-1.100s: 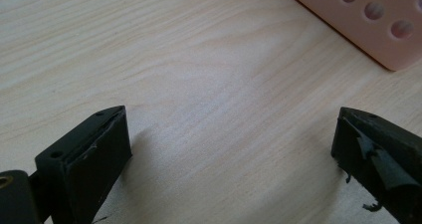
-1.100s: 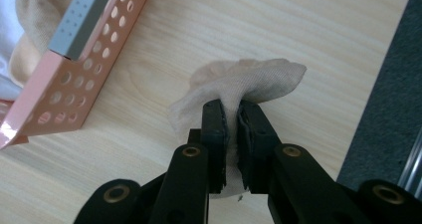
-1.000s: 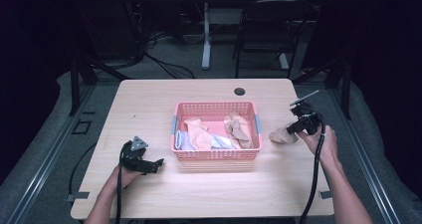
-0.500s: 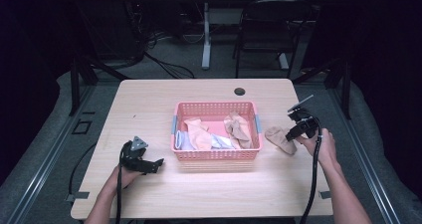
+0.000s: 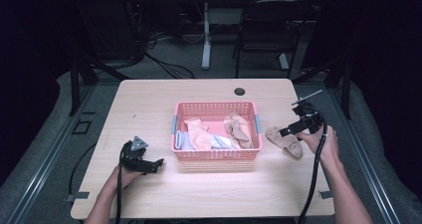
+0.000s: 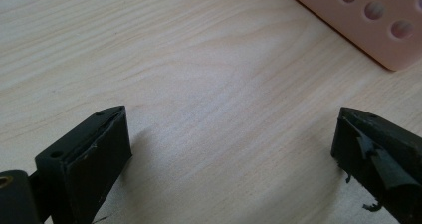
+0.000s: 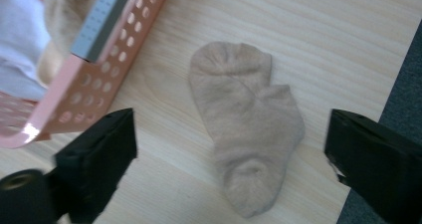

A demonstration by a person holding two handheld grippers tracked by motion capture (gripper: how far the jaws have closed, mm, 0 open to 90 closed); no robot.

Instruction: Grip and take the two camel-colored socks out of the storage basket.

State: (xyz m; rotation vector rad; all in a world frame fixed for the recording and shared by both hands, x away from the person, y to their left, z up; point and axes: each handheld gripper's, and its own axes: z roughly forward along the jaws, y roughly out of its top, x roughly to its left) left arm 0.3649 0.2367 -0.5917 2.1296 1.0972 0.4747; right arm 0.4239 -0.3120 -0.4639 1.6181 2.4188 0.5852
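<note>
Versus earlier: sock (image 5: 284, 140) now released flat on table (image 5: 149, 109), just right of basket (image 5: 217, 154); right gripper (image 5: 287, 131) jaws just opened wide above it. Long axis runs diagonally, toe toward basket. Left gripper (image 5: 158, 163) held open, empty.

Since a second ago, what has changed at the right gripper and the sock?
The right gripper has just opened its jaws and let go of the beige sock, which now lies flat on the table beside the basket. The left gripper, open, and the basket stayed put.
</note>
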